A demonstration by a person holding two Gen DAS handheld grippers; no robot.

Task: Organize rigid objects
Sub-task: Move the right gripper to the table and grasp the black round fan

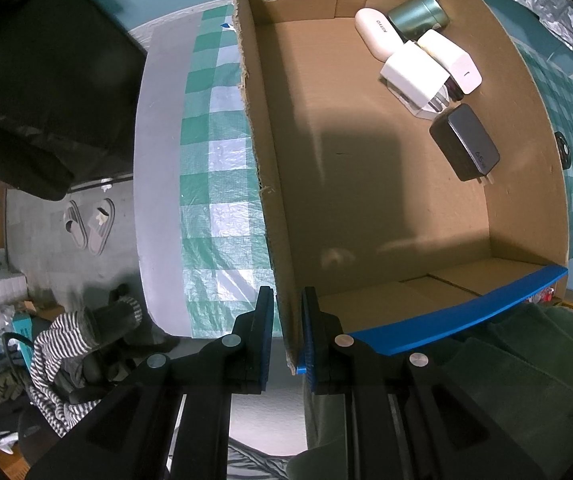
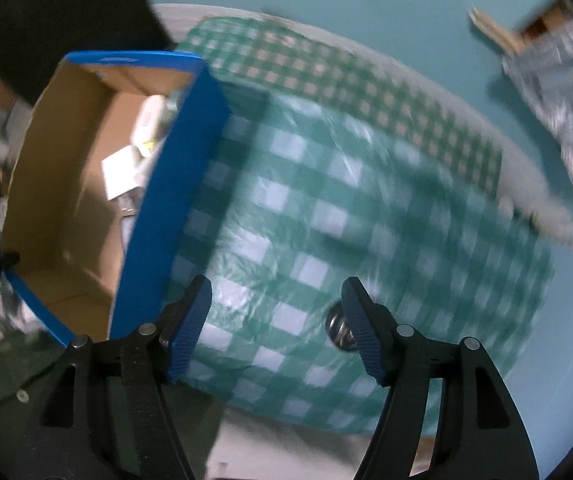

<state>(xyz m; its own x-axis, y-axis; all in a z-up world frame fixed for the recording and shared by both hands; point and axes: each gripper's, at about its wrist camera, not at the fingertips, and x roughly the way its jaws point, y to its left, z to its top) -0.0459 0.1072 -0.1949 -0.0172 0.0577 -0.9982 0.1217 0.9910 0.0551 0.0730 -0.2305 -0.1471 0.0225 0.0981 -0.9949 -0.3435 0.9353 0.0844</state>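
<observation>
A cardboard box with blue rims stands on a green checked tablecloth. In its far right corner lie a white oblong case, a green tin, two white chargers and a black charger. My left gripper is shut on the box's left wall near its near corner. In the blurred right wrist view, my right gripper stands open over the tablecloth with nothing between its fingers. A small shiny metal object lies just inside its right finger. The box is to its left.
The table's grey edge runs left of the box, with slippers and striped clothing on the floor below. A crinkled silver bag lies at the far right of the table. A person's dark green sleeve is near the box's front.
</observation>
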